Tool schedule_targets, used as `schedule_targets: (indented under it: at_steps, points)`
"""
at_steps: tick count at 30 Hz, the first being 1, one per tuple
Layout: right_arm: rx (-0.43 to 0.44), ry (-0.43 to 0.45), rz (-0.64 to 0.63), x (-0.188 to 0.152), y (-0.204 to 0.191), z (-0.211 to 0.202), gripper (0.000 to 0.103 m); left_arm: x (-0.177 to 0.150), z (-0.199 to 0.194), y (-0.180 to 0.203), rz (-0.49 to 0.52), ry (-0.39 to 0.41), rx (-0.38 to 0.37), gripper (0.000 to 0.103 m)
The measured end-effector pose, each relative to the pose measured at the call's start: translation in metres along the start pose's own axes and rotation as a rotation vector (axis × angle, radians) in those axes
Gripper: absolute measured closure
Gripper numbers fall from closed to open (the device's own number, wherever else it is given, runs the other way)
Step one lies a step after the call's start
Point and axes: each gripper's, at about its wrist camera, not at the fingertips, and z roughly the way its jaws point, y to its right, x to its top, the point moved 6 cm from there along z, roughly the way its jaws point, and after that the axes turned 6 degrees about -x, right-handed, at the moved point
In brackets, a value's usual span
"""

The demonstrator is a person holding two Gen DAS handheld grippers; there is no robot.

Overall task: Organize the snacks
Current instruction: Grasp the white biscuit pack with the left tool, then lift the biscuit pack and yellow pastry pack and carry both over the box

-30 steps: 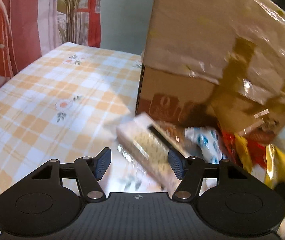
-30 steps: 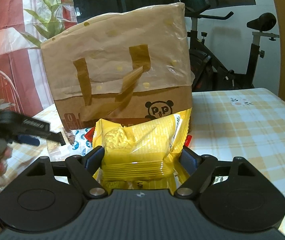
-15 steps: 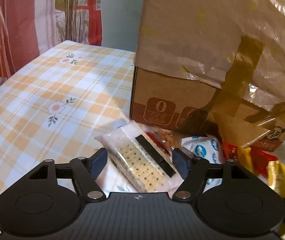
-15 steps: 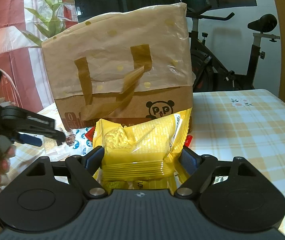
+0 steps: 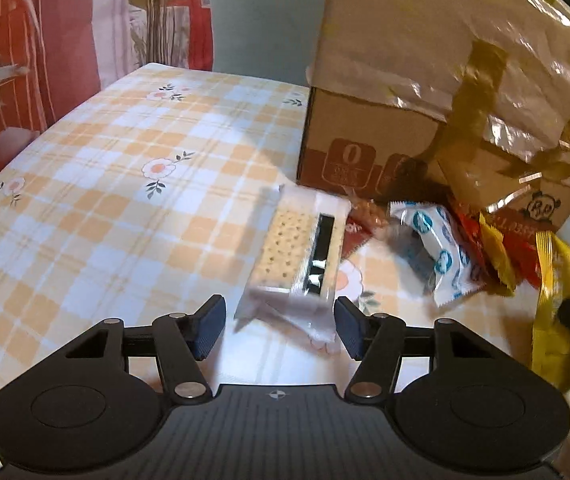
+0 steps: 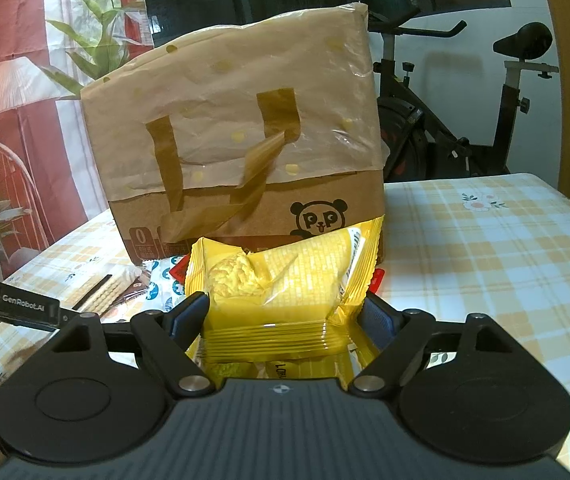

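A white cracker pack lies on the checked tablecloth, its near end just ahead of my open left gripper, not touching the pads. Beside it lie a blue-and-white packet and red and orange packets. My right gripper is shut on a yellow snack bag, held in front of the brown paper bag with a panda logo. The cracker pack also shows in the right wrist view. The yellow bag shows at the right edge of the left wrist view.
The paper bag stands on the table right behind the snack pile. An exercise bike stands behind the table. A red curtain hangs at the left. The left gripper's body shows at the left of the right wrist view.
My left gripper pulled back and swung, so the cracker pack now lies ahead of the fingers instead of between them. The right gripper kept the yellow bag and barely moved.
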Motion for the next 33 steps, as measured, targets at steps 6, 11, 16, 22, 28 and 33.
schedule_targets:
  at_steps: [6, 11, 16, 22, 28, 33]
  points:
    - [-0.002, -0.001, -0.006, -0.001, -0.001, -0.001, 0.02, 0.022, 0.005, 0.011, 0.071, 0.08, -0.018, 0.039]
    - [-0.002, -0.002, -0.011, -0.001, -0.002, -0.001, 0.02, 0.027, 0.027, 0.01, 0.097, 0.052, 0.01, 0.04]
    - [0.002, -0.005, 0.0, -0.001, 0.0, 0.001, 0.02, 0.013, 0.02, 0.015, 0.17, 0.058, -0.015, 0.054]
    - [0.007, -0.011, 0.007, -0.001, 0.001, 0.002, 0.02, 0.001, -0.02, 0.014, 0.13, 0.134, -0.072, 0.054]
    - [0.012, -0.012, 0.017, -0.001, 0.003, 0.002, 0.02, -0.005, -0.045, 0.019, 0.096, 0.187, -0.117, 0.054]
    - [0.012, -0.012, 0.014, -0.001, 0.003, 0.003, 0.02, -0.011, -0.039, 0.022, 0.1, 0.155, -0.127, 0.054]
